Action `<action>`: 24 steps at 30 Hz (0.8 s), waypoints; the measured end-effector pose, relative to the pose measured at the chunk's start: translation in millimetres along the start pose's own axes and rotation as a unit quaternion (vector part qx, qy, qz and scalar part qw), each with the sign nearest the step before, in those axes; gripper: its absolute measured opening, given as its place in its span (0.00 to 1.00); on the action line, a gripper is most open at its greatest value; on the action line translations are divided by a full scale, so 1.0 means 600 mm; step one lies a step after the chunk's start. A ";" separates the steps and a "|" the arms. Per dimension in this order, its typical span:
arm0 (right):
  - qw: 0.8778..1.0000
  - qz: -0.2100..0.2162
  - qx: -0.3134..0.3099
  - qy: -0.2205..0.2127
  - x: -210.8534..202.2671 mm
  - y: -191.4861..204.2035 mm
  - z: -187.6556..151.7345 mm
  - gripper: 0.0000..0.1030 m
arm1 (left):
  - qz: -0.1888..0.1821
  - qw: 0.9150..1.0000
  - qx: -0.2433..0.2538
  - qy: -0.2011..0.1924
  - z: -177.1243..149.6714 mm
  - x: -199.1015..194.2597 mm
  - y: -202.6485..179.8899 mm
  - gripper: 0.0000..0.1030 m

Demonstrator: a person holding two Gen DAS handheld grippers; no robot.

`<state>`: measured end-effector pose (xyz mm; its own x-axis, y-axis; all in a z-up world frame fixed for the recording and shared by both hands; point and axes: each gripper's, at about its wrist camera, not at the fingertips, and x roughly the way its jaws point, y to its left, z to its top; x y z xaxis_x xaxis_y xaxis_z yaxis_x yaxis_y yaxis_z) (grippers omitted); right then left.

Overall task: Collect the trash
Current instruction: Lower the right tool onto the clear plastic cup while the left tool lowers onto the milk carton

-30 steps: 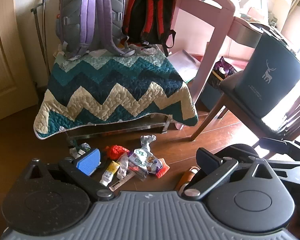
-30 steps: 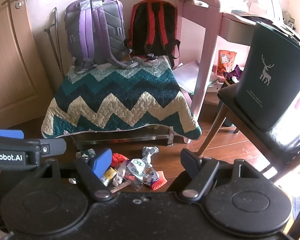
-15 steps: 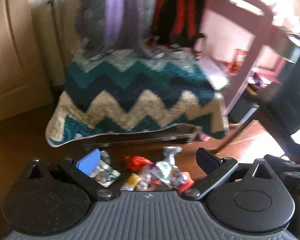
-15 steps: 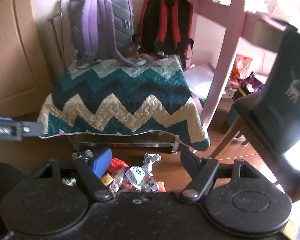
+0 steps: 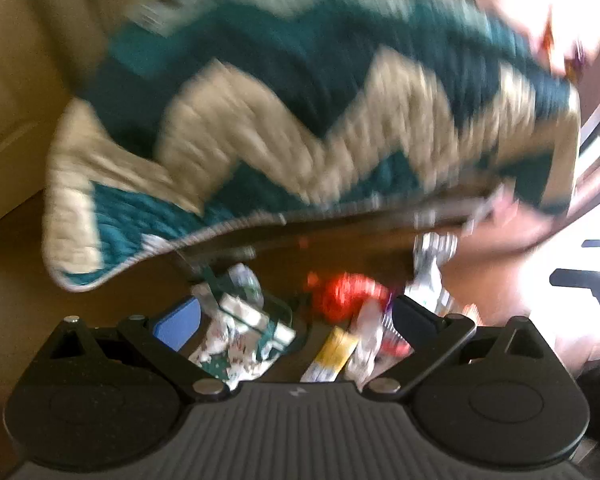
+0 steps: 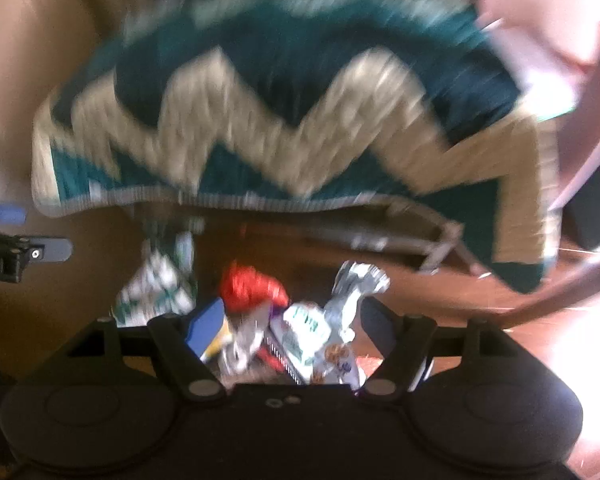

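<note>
Overhead in both blurred views hung the teal-and-cream zigzag quilt, its bound lower edge draped above the dark wooden floor. Below that edge the trash lay scattered on the floor in a loose heap. Largest of it was the green-and-white crumpled wrapper, which sat just ahead of the left gripper, nearer its blue-padded finger. Beside it lay the red crumpled wrapper, and next to that the silver snack packet, which lay right in front of the right gripper, between its spread fingers in that view. A small yellow tube lay between the red wrapper and the left gripper's body. Both grippers had their fingers wide apart with nothing held; whether either touched the trash could not be told through the blur.
</note>
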<state>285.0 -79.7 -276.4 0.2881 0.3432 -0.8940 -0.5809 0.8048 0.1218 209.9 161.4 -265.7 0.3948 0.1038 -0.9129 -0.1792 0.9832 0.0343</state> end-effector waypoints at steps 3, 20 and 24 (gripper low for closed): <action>0.997 0.015 -0.047 0.052 0.085 0.011 -0.008 0.73 | -0.012 0.997 0.059 0.047 -0.002 0.076 -0.014 1.00; 0.964 0.030 -0.202 0.169 0.390 0.104 -0.120 0.71 | -0.052 0.960 0.235 0.143 -0.148 0.415 -0.055 0.85; 0.961 0.033 -0.214 0.172 0.415 0.103 -0.133 0.70 | -0.060 0.955 0.245 0.155 -0.169 0.450 -0.067 0.83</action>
<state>260.0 16.6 -526.2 0.0144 0.1471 -0.9890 -0.8705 0.4885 0.0599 232.4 134.9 -554.5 0.0860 0.0105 -0.9962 0.3239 0.9453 0.0379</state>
